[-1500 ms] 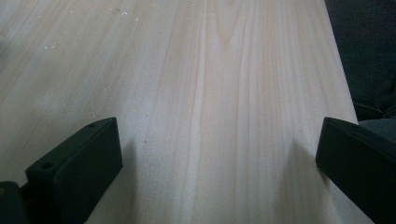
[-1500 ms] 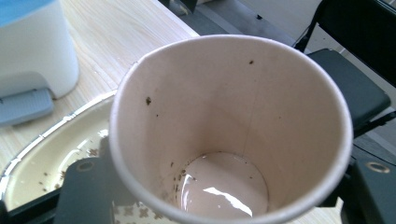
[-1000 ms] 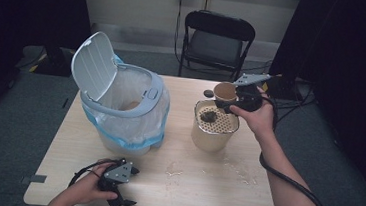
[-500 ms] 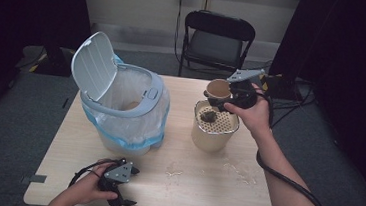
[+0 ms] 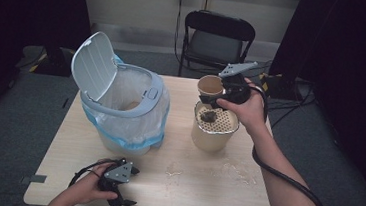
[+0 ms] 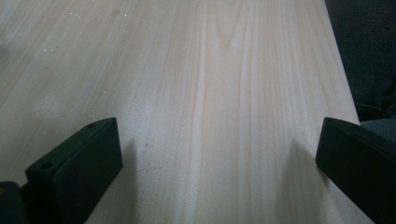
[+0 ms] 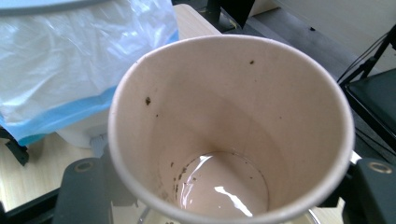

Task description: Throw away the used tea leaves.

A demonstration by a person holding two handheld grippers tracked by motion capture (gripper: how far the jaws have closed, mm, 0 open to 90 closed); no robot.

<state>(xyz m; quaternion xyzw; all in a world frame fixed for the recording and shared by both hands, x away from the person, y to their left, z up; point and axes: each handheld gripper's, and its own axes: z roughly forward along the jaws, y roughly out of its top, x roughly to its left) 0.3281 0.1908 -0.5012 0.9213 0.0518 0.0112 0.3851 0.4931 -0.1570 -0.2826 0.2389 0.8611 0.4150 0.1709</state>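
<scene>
My right gripper [image 5: 213, 93] is shut on a brown paper cup [image 5: 210, 85], which it holds tilted above the back rim of a cream strainer pot [image 5: 211, 135]. The pot's perforated top carries a dark clump of dregs [image 5: 208, 116]. In the right gripper view the cup [image 7: 229, 107] sits between the two jaws of that gripper [image 7: 229, 196], with a little pale liquid [image 7: 219, 186] and dark flecks at its bottom. My left gripper [image 5: 132, 186] rests on the table [image 5: 187, 199] near the front left edge. Its jaws stand open over bare wood [image 6: 219, 154] with nothing between them.
A white bin [image 5: 120, 107] with a blue bag liner and its lid [image 5: 91, 67] flipped up stands left of the pot. Wet spots [image 5: 235, 170] lie on the table in front of the pot. A black folding chair [image 5: 217, 35] stands behind the table, with cables [image 5: 291, 100] at the right.
My right hand has carried the cup to the left and slightly up, from the pot's right side to above its back rim. The left hand has stayed still.
</scene>
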